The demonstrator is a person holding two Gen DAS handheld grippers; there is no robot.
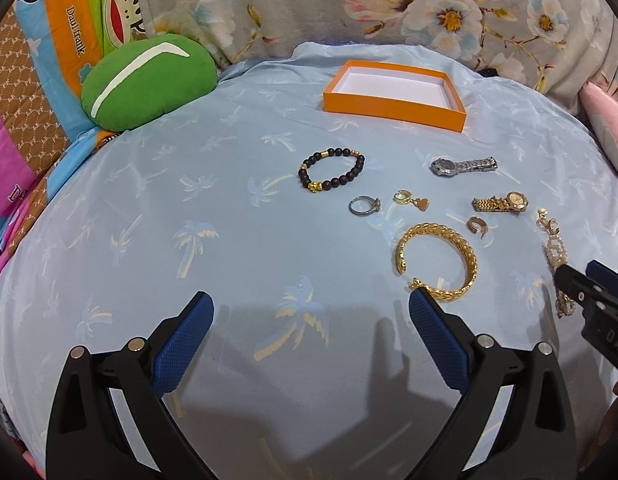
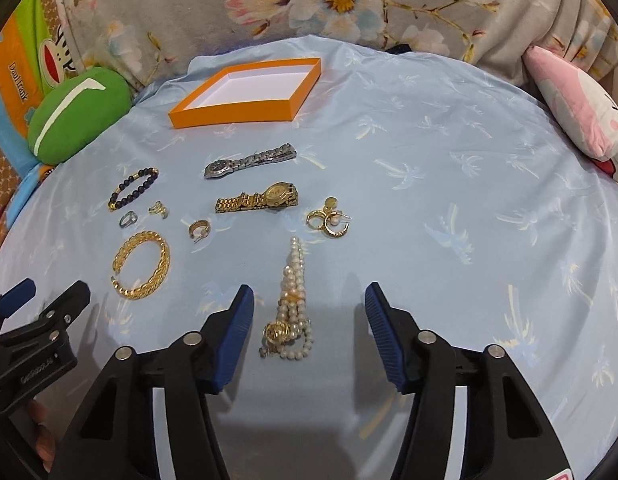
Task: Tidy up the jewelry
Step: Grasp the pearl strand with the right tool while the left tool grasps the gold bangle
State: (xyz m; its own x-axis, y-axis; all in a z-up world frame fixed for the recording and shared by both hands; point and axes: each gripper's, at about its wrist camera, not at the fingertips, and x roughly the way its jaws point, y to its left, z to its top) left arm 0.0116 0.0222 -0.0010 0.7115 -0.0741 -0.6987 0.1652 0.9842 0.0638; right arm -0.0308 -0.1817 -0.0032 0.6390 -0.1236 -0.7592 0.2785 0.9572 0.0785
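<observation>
Jewelry spread on a pale blue palm-print cloth (image 2: 429,160), both grippers low over it.

The right gripper (image 2: 309,312) has its jaws spread either side of the white pearl bracelet with gold charm (image 2: 293,300), pads not touching it. The left gripper (image 1: 311,316), jaws wide and empty, sits at 7 o'clock of the braided gold bangle (image 1: 437,258). The shallow orange cardboard box (image 1: 393,110) lies at 12 o'clock.
</observation>
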